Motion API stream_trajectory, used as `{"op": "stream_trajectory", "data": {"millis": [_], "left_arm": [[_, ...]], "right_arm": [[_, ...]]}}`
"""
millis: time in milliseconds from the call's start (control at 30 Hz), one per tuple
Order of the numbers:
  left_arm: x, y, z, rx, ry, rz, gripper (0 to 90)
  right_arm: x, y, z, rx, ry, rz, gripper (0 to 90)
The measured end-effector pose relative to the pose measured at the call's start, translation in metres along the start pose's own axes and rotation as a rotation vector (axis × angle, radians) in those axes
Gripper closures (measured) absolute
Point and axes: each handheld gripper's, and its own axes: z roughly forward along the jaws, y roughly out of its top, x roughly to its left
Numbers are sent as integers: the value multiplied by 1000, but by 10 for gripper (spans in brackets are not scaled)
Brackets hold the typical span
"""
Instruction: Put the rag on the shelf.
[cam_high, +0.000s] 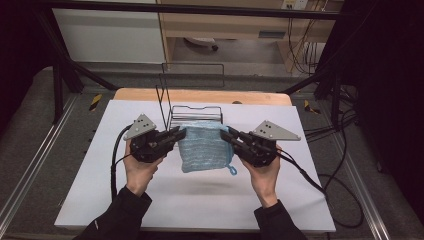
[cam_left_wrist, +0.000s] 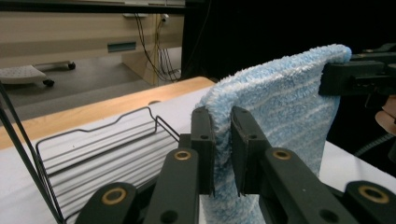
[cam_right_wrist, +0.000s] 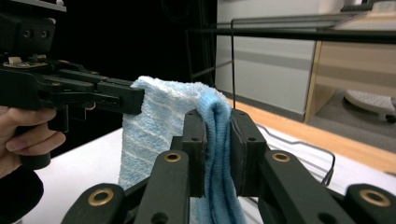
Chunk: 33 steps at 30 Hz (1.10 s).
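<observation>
A light blue towel (cam_high: 204, 147) hangs folded in the air above the white table top, held by its two upper corners. My left gripper (cam_high: 181, 133) is shut on the towel's left upper corner (cam_left_wrist: 223, 140). My right gripper (cam_high: 225, 135) is shut on the right upper corner (cam_right_wrist: 216, 140), where the folded layers bunch between the pads. The towel's top edge (cam_left_wrist: 299, 60) stretches between both grippers, and a small loop dangles at its lower right (cam_high: 232, 170). In the right gripper view the left gripper's jaws (cam_right_wrist: 126, 98) pinch the far corner.
A black wire rack (cam_high: 195, 114) stands on the white table cover (cam_high: 150, 200) just behind the towel, with tall wire uprights (cam_high: 162, 100). The wooden table edge (cam_high: 200, 95) lies beyond. Cables trail off right (cam_high: 330, 190). A person's hands hold both grippers.
</observation>
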Motion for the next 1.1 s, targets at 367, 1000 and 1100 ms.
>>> {"op": "stream_trajectory", "data": {"millis": [367, 1000, 1100], "left_arm": [[3, 30, -4, -84, 16, -4, 803], [9, 74, -10, -183, 51, 25, 804], [12, 79, -10, -194, 57, 24, 805]], "right_arm": [[5, 27, 5, -65, -23, -29, 786], [9, 76, 15, -161, -76, -78, 789], [10, 80, 19, -169, -86, -84, 789]]}}
